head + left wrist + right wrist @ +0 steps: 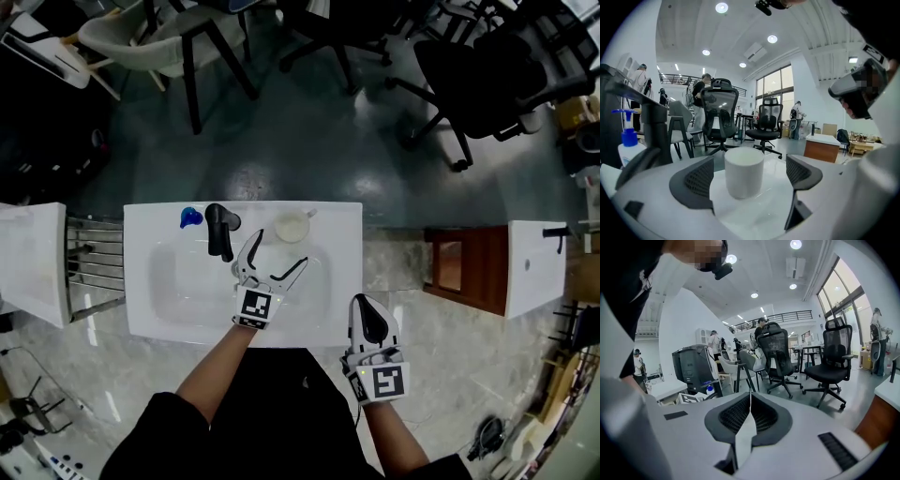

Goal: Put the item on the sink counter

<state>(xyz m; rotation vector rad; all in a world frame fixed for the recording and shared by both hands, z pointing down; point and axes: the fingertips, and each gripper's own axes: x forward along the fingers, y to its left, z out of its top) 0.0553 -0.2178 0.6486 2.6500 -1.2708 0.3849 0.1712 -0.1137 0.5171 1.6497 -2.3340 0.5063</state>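
The white cup (744, 172) stands upright on the far rim of the sink surface (342, 217), right of the black tap (221, 231). My left gripper (278, 251) is nearer. Its fingers are wide apart and hold nothing, and the cup sits just past them, in line with the gap. It looks plain, round and smooth. My right gripper (372, 323) has its fingers pressed together, empty.

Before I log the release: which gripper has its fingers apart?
The left gripper: its fingers stand apart either side of the white cup, clear of it. On the right gripper the fingers are pressed together, empty.
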